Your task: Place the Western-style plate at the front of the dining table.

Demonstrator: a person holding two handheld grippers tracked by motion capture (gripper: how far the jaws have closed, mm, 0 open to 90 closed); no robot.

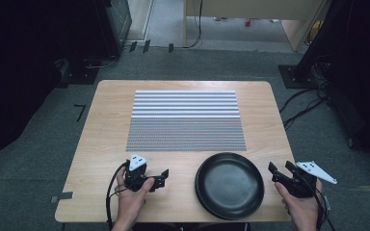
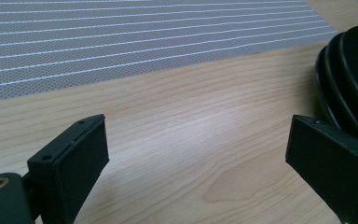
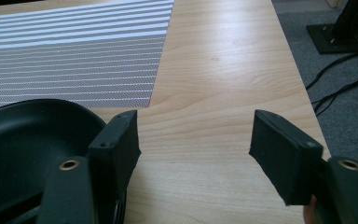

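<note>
1. We see a light wooden table (image 1: 101,144) with rounded corners, standing on grey carpet.
2. A grey woven placemat with white stripes (image 1: 185,120) lies flat on the middle of the table, its paler striped half on the far side.
3. A round, shallow black bowl (image 1: 230,185) sits on the near edge of the table, just in front of the placemat's near right corner. In the left gripper view its edge looks layered (image 2: 349,79), as if more than one were stacked; we cannot tell for sure.
4. We hold the left gripper (image 1: 163,177) low over bare wood, left of the bowl, its jaws spread wide with nothing between them.
5. The right gripper (image 1: 279,172) sits just right of the bowl at the table's right edge, jaws likewise apart and empty, one jaw over the bowl's rim.
</note>
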